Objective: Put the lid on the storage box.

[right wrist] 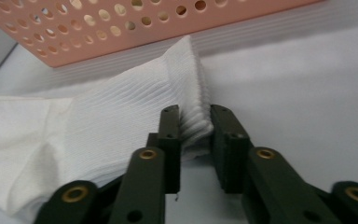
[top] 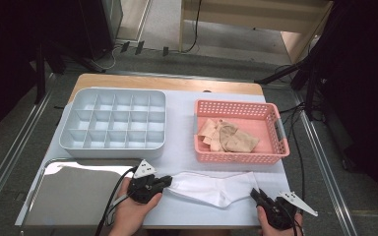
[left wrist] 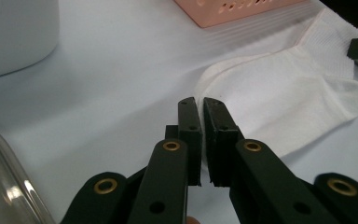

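A white sock (top: 211, 189) lies flat on the white table cover near the front edge, toe to the left and ribbed cuff to the right. My left gripper (top: 169, 182) is shut on its toe end; in the left gripper view the jaws (left wrist: 199, 101) pinch the edge of the sock (left wrist: 284, 102). My right gripper (top: 254, 193) holds the cuff end. In the right gripper view the ribbed cuff (right wrist: 121, 116) is bunched between the two jaws of the gripper (right wrist: 195, 112), which press on it from both sides.
A pink perforated basket (top: 236, 158) with beige socks (top: 229, 137) in it stands just behind the sock. A grey compartment tray (top: 110, 151) sits at the back left. A shiny metal tray (top: 74, 191) lies at the front left, beside my left hand.
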The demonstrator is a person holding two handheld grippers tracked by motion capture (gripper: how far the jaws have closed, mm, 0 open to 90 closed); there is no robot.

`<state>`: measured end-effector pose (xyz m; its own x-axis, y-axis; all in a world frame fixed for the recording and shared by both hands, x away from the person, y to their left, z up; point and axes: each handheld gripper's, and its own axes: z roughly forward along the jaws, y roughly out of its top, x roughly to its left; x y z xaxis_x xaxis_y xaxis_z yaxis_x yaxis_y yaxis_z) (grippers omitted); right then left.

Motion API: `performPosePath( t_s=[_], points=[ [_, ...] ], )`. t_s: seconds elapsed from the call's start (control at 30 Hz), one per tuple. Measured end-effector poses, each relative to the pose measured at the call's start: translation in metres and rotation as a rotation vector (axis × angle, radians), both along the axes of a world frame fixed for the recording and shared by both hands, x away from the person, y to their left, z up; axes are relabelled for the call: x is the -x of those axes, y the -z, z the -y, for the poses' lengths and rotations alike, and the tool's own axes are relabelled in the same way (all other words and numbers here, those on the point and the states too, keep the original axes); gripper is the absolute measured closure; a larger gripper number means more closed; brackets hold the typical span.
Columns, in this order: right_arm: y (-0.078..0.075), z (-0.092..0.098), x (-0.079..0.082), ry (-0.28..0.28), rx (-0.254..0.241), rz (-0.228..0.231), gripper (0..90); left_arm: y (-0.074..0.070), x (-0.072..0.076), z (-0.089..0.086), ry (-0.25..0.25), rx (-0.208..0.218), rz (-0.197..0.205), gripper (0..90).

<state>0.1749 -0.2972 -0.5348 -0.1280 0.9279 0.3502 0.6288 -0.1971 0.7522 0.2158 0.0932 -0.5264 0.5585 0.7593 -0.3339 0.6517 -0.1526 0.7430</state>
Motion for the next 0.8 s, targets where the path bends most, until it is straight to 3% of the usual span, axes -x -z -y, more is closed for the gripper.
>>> performPosePath(
  t_s=[0.07, 0.23, 0.37, 0.47, 0.7, 0.8],
  points=[
    [0.000, 0.002, 0.000, 0.002, -0.027, -0.003, 80.5, 0.000, 0.000, 0.000, 0.002, 0.002, 0.000, 87.7],
    [-0.008, 0.006, 0.001, 0.010, -0.021, 0.039, 81.8, 0.000, 0.001, 0.002, -0.005, -0.003, -0.002, 86.2],
    [-0.016, 0.004, 0.003, -0.013, -0.021, 0.085, 81.8, -0.005, 0.001, -0.002, -0.058, 0.013, 0.015, 61.9],
    [-0.018, 0.003, 0.004, -0.019, -0.019, 0.101, 81.7, -0.012, 0.005, -0.006, -0.084, 0.023, 0.060, 56.1],
    [-0.024, 0.001, 0.005, -0.034, -0.017, 0.134, 81.8, -0.020, 0.014, 0.013, -0.075, 0.046, 0.133, 68.7],
    [-0.026, 0.001, 0.006, -0.036, -0.018, 0.138, 81.7, -0.020, 0.017, 0.029, -0.043, 0.052, 0.133, 72.8]
  ],
)
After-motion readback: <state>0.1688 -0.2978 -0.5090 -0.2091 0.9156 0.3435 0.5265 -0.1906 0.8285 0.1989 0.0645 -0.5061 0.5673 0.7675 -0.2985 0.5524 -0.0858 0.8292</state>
